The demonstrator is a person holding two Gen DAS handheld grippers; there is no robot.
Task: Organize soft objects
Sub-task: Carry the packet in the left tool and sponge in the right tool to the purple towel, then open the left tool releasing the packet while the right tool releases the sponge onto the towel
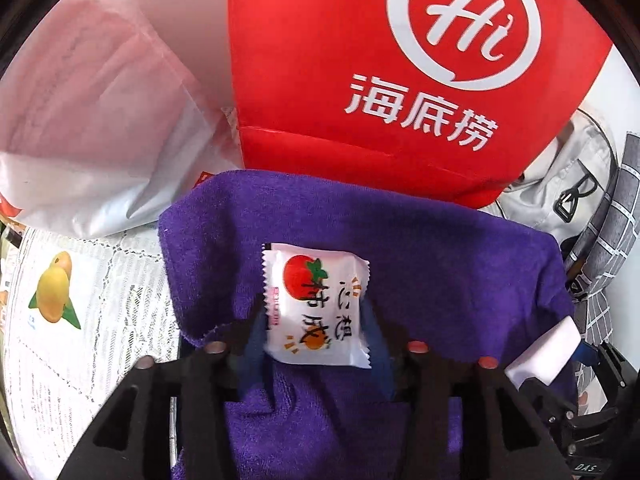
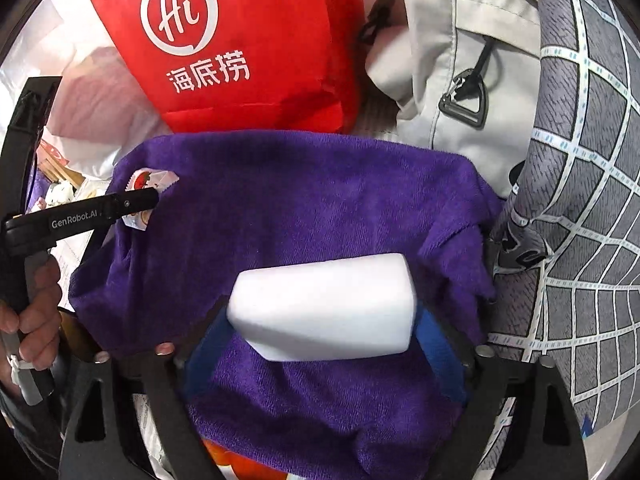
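Lying on the purple towel (image 1: 420,240), a small white snack packet (image 1: 316,304) with a red fruit and Chinese writing sits between the loosened left gripper (image 1: 316,320), while a plain white foam block (image 2: 324,304) sits between the wide right gripper (image 2: 324,320); I cannot tell if either one presses. Behind stands a red bag (image 1: 360,60) reading "Hi" and "海底捞", cut off on top, beside a pale backpack (image 2: 452,60) and grey checked cloth (image 2: 580,160). "GenRobot.AI" shows on the left tool, which hides part of the packet.
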